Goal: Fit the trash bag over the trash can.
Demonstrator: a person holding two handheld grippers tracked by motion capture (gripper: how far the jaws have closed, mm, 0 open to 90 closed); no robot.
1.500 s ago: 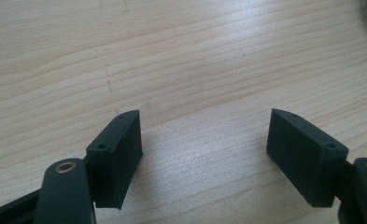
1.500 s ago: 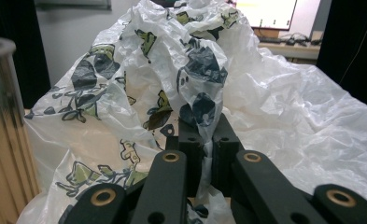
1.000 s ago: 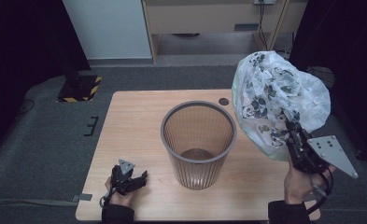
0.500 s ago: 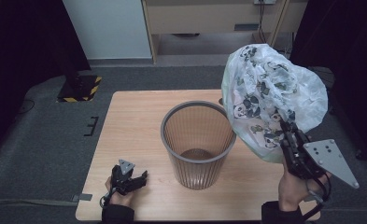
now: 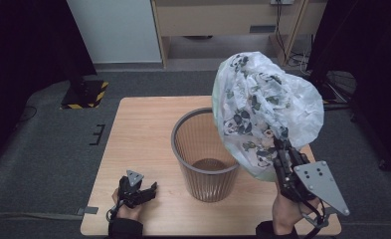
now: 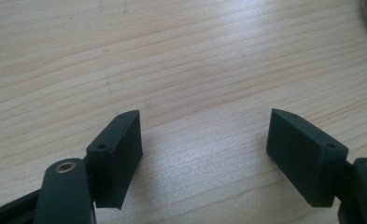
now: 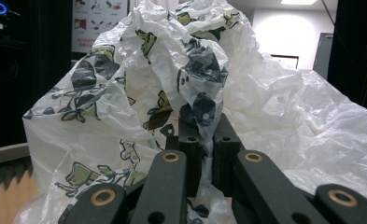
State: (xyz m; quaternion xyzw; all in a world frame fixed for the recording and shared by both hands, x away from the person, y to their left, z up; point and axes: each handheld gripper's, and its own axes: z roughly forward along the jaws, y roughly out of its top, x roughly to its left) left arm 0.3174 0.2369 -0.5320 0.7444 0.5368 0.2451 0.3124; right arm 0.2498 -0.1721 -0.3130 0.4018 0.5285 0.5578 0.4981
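A white plastic bag [image 5: 267, 112] printed with dark and green figures billows in the air over the right half of the table. My right gripper [image 5: 281, 144] is shut on its lower edge, and the bag's left side overlaps the right rim of the grey mesh wastebasket [image 5: 203, 149] that stands upright mid-table. The right gripper view has the bag [image 7: 172, 93] bunched between the closed jaws of that gripper [image 7: 207, 126]. My left gripper [image 5: 150, 189] rests at the table's front left, open, with bare wood between its fingers [image 6: 118, 149].
The wooden table [image 5: 143, 129] has free surface left of the basket. Beyond it lie grey carpet, a yellow-black striped base [image 5: 86, 94] at the left, a white panel and a wooden cabinet [image 5: 223, 20] at the back.
My right gripper has carried the bag leftward, from beside the basket to over its right rim. The left gripper has stayed put.
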